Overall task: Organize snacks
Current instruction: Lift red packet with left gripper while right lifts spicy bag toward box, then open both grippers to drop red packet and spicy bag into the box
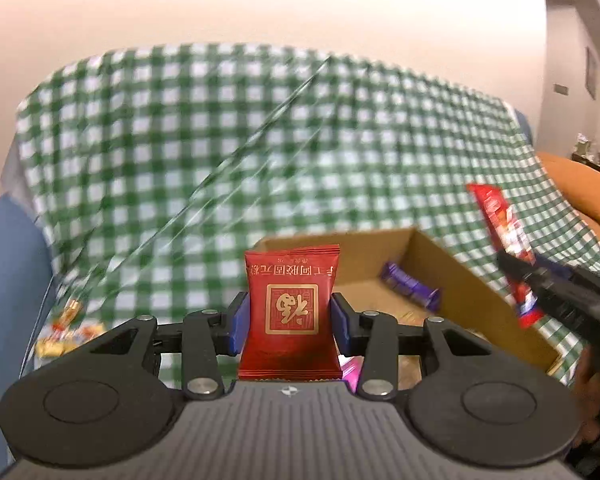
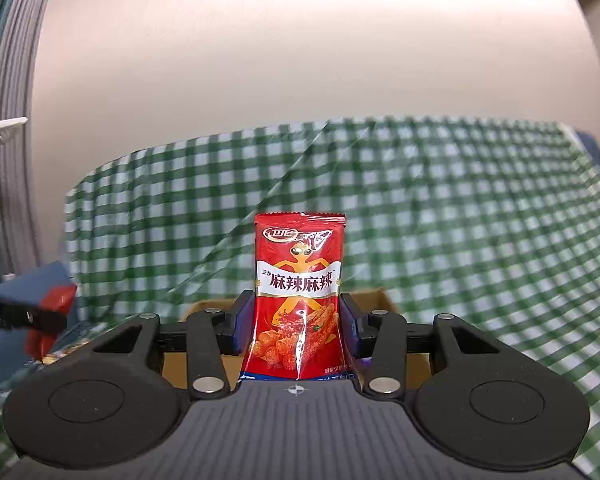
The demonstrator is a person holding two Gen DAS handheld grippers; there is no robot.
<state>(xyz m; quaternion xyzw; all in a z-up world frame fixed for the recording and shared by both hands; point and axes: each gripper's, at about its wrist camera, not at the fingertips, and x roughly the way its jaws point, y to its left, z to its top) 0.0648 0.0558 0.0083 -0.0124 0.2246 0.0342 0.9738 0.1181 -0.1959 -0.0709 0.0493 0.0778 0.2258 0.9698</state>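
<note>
**Both tools loaded, box only partly filled**

The left tool (image 1: 290, 322) is clamped on a dark red sachet (image 1: 291, 314) with gold characters, held upright between the blue pads. The right tool (image 2: 296, 324) is likewise closed on a red spicy-snack packet (image 2: 299, 300), also standing upright between its pads. Both are held in the air above a surface draped in a green checked cloth (image 1: 220, 152); what lies under the cloth cannot be told.

Just beyond the left tool sits an open cardboard box (image 1: 452, 264). Inside it lies a purple wrapped bar (image 1: 410, 286), and something pink shows low beside the right pad, too hidden to name. In the left wrist view the right tool appears at the far right with its red packet over the box's right wall.

As a judgement, the sorting is under way but not finished: at least one snack is already in the box, two more are gripped and not yet dropped in, and a small heap of yellow and orange candies (image 1: 66, 330) waits on the cloth to the left, well apart from the box. The blur suggests both tools are in motion.
</note>
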